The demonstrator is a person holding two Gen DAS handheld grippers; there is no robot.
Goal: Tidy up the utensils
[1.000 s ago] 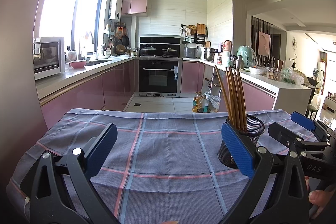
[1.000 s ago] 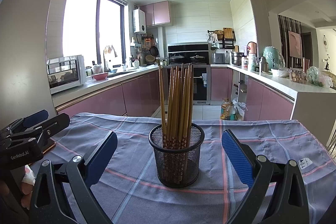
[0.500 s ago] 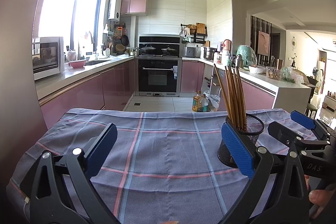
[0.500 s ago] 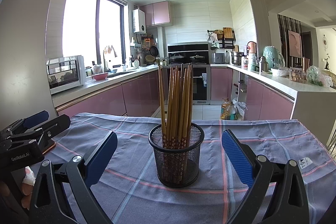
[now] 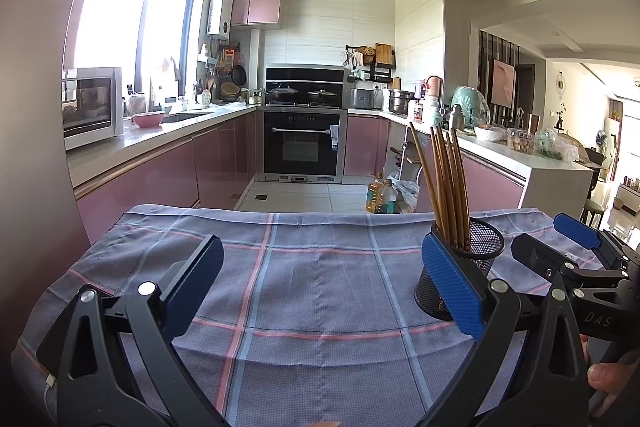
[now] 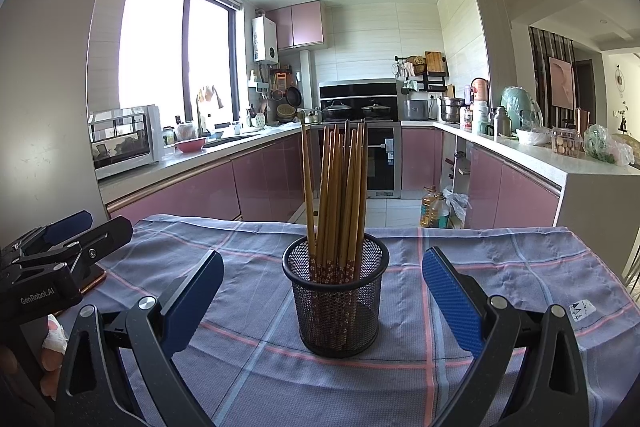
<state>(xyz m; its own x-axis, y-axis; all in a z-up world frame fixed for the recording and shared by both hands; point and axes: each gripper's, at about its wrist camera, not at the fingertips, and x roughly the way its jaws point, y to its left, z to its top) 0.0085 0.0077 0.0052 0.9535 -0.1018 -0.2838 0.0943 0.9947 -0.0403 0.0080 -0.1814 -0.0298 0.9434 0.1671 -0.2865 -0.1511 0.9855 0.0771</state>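
A black mesh cup (image 6: 336, 303) stands upright on the checked cloth, holding several brown chopsticks (image 6: 338, 195). My right gripper (image 6: 322, 291) is open and empty, its blue pads on either side of the cup and nearer to me, apart from it. In the left wrist view the cup (image 5: 480, 247) and chopsticks (image 5: 444, 183) sit at the right, partly behind my right finger pad. My left gripper (image 5: 320, 283) is open and empty over bare cloth. The right gripper also shows at that view's right edge (image 5: 576, 255).
The blue-grey checked cloth (image 5: 312, 283) covers the table. Behind its far edge are the kitchen floor, pink cabinets and an oven (image 5: 302, 143). Oil bottles (image 6: 434, 211) stand on the floor. The left gripper shows at the left of the right wrist view (image 6: 60, 247).
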